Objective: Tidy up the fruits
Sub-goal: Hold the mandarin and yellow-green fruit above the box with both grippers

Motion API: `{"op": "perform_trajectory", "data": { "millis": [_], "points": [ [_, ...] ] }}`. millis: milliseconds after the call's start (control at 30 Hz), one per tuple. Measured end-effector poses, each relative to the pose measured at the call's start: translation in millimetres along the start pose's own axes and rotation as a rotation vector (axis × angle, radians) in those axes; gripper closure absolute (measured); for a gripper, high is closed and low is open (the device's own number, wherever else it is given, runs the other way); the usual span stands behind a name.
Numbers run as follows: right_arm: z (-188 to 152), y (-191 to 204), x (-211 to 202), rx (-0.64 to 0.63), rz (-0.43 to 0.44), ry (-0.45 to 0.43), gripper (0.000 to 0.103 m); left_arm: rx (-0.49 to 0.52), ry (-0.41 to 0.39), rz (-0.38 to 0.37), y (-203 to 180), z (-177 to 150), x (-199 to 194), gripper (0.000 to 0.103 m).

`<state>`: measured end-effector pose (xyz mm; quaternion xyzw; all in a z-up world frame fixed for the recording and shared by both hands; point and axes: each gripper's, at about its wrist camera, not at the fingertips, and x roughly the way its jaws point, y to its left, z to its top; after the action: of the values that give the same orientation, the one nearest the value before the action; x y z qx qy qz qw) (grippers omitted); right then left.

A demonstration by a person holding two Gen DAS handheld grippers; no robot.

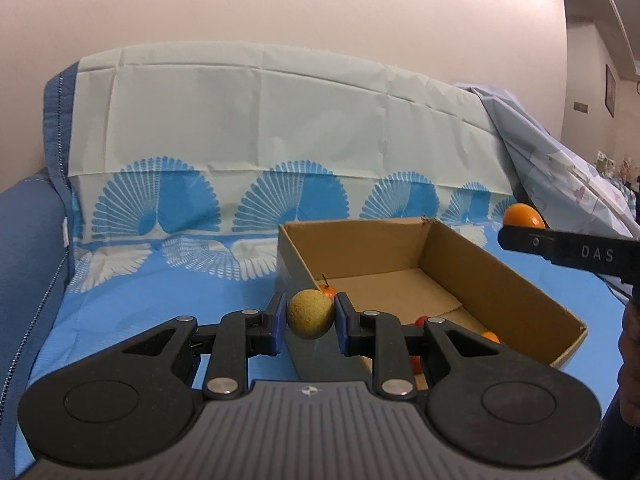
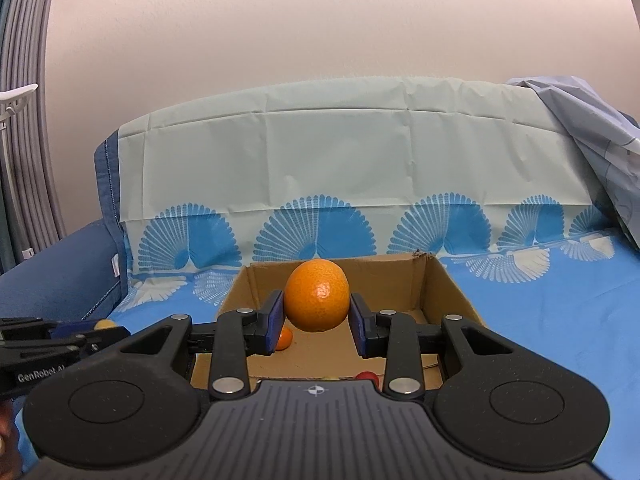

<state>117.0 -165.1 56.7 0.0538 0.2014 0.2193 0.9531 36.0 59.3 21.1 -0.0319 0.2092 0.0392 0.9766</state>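
- My left claw [image 1: 311,320] grips a round, rough-skinned yellow-green fruit [image 1: 310,314] between its blue pads, held in the air just at the near left wall of the open brown cardboard box [image 1: 500,280].
- The box rests on a blue and white sheet printed with fan shapes [image 2: 560,320], draped over a blue sofa [image 1: 24,240].
- Inside the box lie a small orange fruit with a stem [image 1: 328,289], a small red fruit [image 2: 367,376] and another small orange fruit [image 2: 285,338].
- My right claw [image 2: 316,322] is closed on a large smooth orange [image 2: 317,295], held above the box's inside, clear of its floor.
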Motion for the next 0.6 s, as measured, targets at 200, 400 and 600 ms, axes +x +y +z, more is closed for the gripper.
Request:
{"op": "perform_trajectory", "data": {
  "millis": [200,400,600],
  "points": [
    [-0.5,-0.3,6.4,-0.005,-0.009,0.013,0.067,0.012,0.013,-0.012,-6.7,-3.4,8.1,0.075],
    [-2.0,-3.4,12.1,-0.005,-0.017,0.022,0.067,0.000,0.027,-0.010,-5.5,-4.1,14.8,0.075],
    [-2.4,-1.8,15.2,-0.008,-0.022,0.026,0.067,0.002,0.030,-0.015,-6.0,-4.2,16.5,0.075]
  ]
}}
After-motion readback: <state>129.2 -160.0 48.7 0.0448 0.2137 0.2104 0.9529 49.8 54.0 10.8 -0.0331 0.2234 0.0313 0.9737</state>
